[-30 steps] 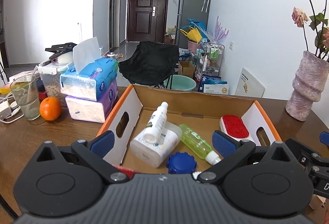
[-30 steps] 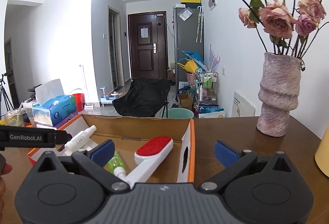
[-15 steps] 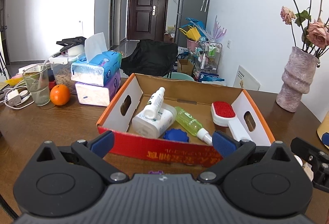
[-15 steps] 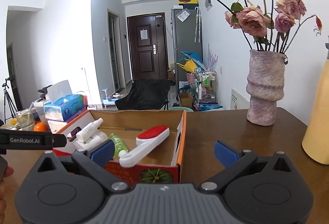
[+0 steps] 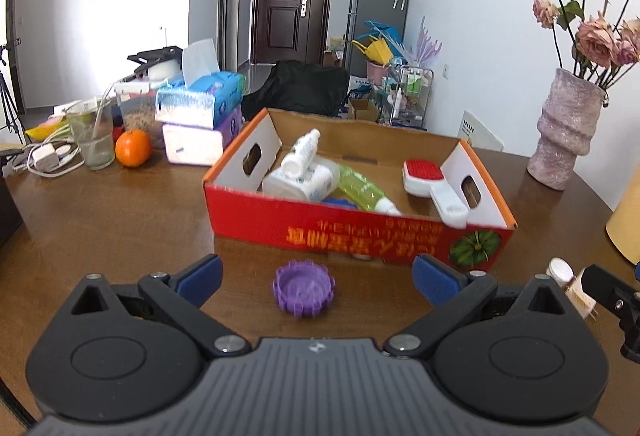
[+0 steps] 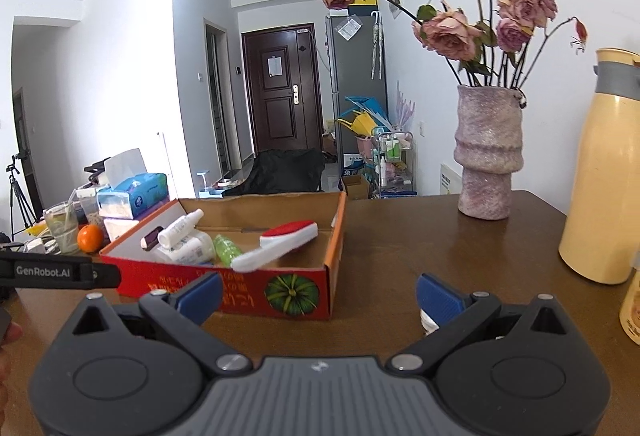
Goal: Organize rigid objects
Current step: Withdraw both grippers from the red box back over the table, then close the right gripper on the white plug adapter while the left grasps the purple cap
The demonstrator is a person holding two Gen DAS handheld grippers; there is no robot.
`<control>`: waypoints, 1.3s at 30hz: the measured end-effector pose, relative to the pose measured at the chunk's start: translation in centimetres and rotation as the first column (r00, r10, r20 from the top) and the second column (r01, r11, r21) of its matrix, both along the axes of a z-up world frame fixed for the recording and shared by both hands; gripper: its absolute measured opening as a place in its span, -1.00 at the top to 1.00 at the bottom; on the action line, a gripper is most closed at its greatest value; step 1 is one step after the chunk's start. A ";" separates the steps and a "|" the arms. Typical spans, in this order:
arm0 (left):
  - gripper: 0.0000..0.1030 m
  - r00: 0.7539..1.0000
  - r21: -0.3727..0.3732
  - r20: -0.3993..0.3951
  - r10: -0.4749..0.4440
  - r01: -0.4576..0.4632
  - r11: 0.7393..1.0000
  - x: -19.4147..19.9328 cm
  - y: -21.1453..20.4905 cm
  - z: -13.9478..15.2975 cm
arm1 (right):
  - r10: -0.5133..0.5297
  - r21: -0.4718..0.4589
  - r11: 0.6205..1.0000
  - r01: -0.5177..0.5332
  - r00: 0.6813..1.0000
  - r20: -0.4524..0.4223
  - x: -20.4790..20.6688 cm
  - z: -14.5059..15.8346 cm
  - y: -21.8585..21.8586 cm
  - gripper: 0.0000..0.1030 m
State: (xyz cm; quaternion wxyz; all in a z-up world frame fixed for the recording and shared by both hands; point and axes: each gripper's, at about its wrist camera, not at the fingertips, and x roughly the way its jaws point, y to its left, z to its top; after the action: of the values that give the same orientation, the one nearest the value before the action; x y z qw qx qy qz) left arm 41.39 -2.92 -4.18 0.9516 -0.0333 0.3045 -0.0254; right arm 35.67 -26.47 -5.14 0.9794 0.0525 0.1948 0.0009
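**Purple cap waiting between spread fingers**

Low in the centre of the left wrist frame, the left gripper [image 5: 316,274] is hovering with its blue pads spread wide and nothing between them. Lying on the brown table [image 5: 100,220] between those pads is the purple cap [image 5: 303,292], open side up, with a notched rim. It is probably light, stiff plastic; pinching across the ridged rim should be giving the firmest hold, though so shallow a piece could be tipping. Just above it in the frame, the red cardboard box [image 5: 356,232] is holding bottles and a red-faced brush [image 5: 425,173]. The right gripper [image 6: 320,292] is likewise spread, empty.
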 end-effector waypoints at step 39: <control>-1.00 0.993 0.023 -0.109 0.046 -0.043 0.999 0.3 -0.4 -4.8 | -0.113 -0.107 0.990 0.092 0.973 -0.200 5.9 -8.2 -8.5 -0.58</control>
State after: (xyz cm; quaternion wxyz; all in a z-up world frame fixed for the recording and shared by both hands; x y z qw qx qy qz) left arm 41.67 -3.35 -8.98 0.9341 -0.0314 0.3557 0.0008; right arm 41.61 -34.94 -13.36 0.9541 0.0148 0.2919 -0.0645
